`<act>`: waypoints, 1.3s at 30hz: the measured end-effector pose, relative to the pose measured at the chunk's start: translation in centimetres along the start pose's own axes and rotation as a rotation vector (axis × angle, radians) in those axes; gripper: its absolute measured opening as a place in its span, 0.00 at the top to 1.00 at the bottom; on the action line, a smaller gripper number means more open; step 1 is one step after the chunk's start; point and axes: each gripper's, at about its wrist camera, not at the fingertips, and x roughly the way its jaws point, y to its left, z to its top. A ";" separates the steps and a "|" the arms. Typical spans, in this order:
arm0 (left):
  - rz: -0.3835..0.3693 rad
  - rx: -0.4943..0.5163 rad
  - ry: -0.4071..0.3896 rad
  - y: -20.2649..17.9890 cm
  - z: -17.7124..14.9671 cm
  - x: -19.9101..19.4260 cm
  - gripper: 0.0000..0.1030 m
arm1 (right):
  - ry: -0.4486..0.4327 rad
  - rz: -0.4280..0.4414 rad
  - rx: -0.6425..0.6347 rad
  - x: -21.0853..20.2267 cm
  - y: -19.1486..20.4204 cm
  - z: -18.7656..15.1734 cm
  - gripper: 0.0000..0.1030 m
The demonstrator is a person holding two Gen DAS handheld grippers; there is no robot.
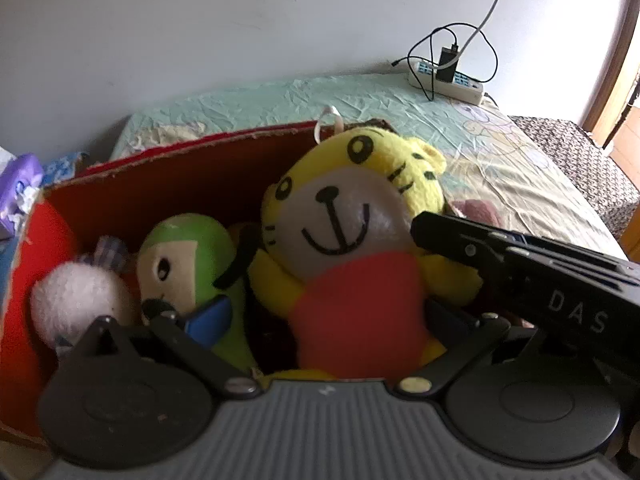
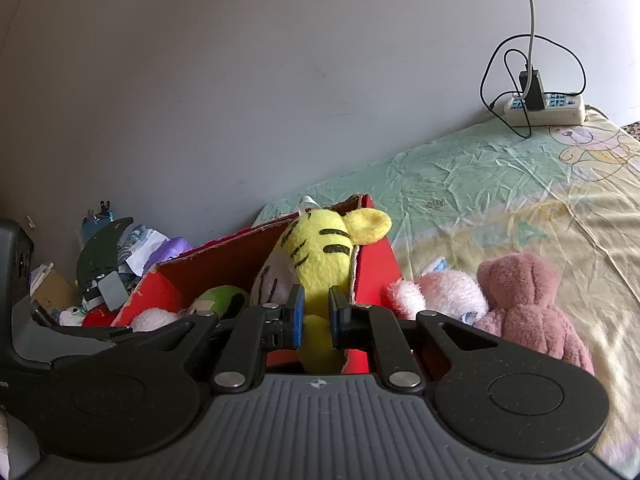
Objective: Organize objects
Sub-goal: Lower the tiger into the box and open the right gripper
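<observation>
Two grippers | my right gripper [image 2: 314, 316] pinches yellow tiger plush [image 2: 320, 256] over red box [image 2: 372, 268] | left gripper [image 1: 320, 316] wide | "DAS" readable at 3 o'clock, left view

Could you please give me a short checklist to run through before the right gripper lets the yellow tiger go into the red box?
1. Right gripper shut on the yellow tiger toy: ok.
2. Tiger is over the red box, inside its walls: ok.
3. Room beside the green plush and white plush: cannot tell, box looks crowded.
4. Left gripper clear of the drop: not ok, its jaws flank the tiger's body.
5. Pink plush and mauve plush remain outside on the bed: not ok.
</observation>
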 end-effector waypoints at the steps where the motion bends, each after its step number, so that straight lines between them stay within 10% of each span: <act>1: 0.008 -0.005 0.000 -0.1 0.0 0.0 0.01 | 0.007 0.003 0.003 0.0 0.0 0.1 0.90; 39: 0.106 -0.012 -0.014 -0.5 -0.8 -3.0 0.02 | 0.006 -0.020 0.135 -3.5 0.0 -0.4 0.81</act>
